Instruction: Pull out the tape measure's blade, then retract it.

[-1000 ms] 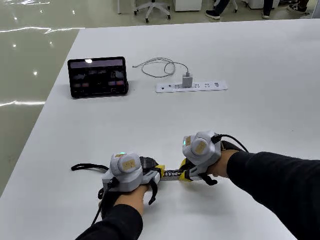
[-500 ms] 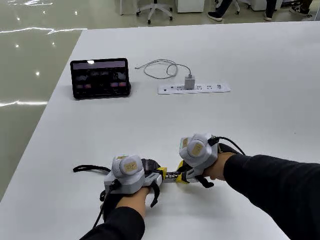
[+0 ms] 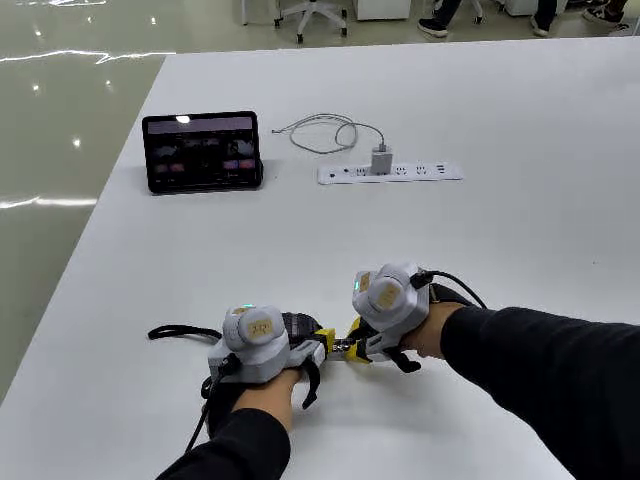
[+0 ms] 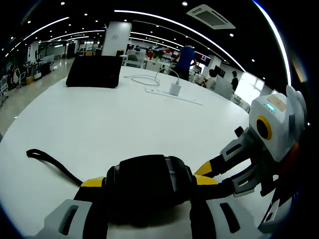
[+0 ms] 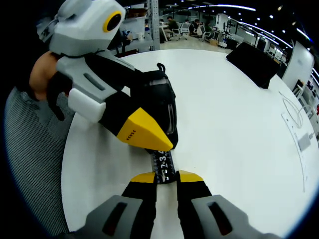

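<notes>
Near the front edge of the table (image 3: 450,230), the left gripper (image 3: 316,345) clamps the tape measure (image 4: 149,189) while the right gripper (image 5: 163,177) pinches its barely drawn blade (image 5: 162,162); a loose pinch could let it snap back.

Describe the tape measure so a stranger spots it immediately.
Near the front edge of the white table, two grey grippers meet. The tape measure is the black case clamped in the left gripper. Only it trails a black strap and has a numbered blade, pinched by the right gripper.
</notes>
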`<state>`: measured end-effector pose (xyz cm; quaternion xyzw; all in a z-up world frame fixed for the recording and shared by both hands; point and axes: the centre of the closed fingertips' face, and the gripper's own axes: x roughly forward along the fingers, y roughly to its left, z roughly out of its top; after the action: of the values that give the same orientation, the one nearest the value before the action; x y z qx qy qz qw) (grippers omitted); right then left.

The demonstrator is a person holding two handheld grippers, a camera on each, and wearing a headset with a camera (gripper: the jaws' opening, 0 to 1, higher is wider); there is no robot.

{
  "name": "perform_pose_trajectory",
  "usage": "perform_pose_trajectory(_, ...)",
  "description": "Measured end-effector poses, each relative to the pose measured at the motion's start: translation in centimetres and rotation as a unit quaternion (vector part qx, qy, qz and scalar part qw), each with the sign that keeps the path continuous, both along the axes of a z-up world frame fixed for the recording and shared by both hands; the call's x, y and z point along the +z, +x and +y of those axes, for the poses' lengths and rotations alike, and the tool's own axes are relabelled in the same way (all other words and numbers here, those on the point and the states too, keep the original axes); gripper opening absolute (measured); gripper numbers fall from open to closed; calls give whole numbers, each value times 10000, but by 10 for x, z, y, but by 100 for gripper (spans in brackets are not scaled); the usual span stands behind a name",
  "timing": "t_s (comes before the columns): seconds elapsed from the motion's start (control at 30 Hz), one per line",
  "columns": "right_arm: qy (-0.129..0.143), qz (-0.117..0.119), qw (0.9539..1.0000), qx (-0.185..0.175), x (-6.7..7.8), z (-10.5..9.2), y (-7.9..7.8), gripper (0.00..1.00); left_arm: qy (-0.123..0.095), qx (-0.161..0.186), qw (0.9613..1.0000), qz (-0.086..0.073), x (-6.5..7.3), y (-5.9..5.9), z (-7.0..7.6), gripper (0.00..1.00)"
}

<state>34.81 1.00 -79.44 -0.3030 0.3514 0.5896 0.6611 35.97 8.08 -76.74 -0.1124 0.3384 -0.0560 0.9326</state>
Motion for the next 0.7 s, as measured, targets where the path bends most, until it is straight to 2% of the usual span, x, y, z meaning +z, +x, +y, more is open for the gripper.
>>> perform_pose_trajectory(0.1,41,17,10000,-36,1,2,0,11,-30,-16,10000,3,0,0,0,62)
perform_pose_trajectory(0.17,80,-54,9999,51,1,3,-1,11,-34,-17,10000,11,0,0,0,62)
perform_pose_trajectory(0.47,150,25,9999,14,0,9,-3,11,-54,-15,10000,-8,0,1,0,62)
perform_pose_trajectory(0.7,154,-25,9999,26,0,11,-3,11,-90,-10,10000,-18,1,1,0,62)
